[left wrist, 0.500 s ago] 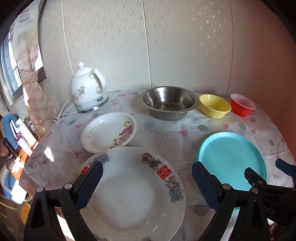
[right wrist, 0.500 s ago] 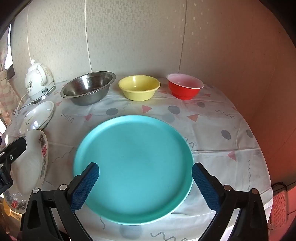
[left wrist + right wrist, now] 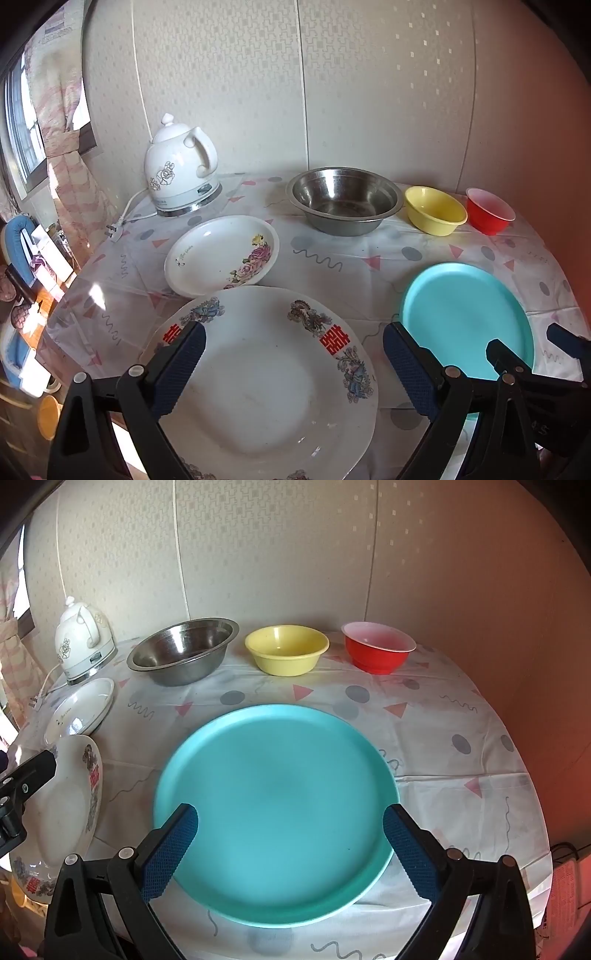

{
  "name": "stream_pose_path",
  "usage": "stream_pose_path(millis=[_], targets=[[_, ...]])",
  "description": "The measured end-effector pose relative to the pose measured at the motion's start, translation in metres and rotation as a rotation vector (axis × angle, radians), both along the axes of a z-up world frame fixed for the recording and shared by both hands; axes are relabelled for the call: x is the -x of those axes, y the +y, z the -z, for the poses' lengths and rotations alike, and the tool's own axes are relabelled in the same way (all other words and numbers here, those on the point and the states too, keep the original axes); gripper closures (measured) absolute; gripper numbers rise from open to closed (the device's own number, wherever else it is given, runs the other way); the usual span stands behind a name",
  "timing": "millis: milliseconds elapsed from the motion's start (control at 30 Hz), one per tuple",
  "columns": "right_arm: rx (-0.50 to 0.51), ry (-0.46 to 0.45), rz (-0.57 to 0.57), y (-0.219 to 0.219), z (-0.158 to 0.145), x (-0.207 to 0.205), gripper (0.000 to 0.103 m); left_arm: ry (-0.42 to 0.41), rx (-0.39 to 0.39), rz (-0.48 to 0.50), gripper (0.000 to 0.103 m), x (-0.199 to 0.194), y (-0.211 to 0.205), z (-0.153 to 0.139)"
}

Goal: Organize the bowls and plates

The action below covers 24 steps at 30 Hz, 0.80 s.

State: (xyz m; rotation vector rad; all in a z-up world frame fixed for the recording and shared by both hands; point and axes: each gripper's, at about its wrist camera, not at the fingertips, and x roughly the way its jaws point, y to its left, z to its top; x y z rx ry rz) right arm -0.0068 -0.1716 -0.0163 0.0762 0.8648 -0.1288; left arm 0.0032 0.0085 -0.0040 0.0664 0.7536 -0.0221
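A large white plate with red characters (image 3: 266, 384) lies at the table's near left; my left gripper (image 3: 293, 354) hovers open above it, holding nothing. To its right lies a turquoise plate (image 3: 275, 812) (image 3: 467, 317), and my right gripper (image 3: 290, 836) hangs open over its near half, also empty. A smaller white floral plate (image 3: 221, 254) (image 3: 83, 712) sits behind the large one. Along the back stand a steel bowl (image 3: 343, 205) (image 3: 183, 651), a yellow bowl (image 3: 434, 210) (image 3: 287, 650) and a red bowl (image 3: 487, 210) (image 3: 378, 646).
A white electric kettle (image 3: 177, 170) (image 3: 81, 650) with cord and plug stands at the back left. The round table (image 3: 461, 709) wears a patterned cloth and sits against a pale wall. A window and curtain (image 3: 62, 155) are at the left, with clutter below.
Both views have shifted slightly, so the dishes sit a little lower and nearer in frame. Nothing on the table has moved and both grippers remain open.
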Motion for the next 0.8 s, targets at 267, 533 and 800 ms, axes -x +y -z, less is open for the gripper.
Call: stream_pose_path(millis=[267, 533, 800], targets=[[-0.009, 0.003, -0.012, 0.004, 0.0, 0.002, 0.001, 0.027, 0.023, 0.012, 0.006, -0.002, -0.001, 0.006], [-0.03, 0.008, -0.015, 0.006, 0.003, 0.003, 0.001, 0.044, 0.016, 0.014, 0.006, 0.001, -0.001, 0.008], [-0.039, -0.006, -0.029, 0.01, -0.002, 0.005, 0.001, 0.031, 0.008, 0.009, 0.006, 0.009, 0.002, 0.0]])
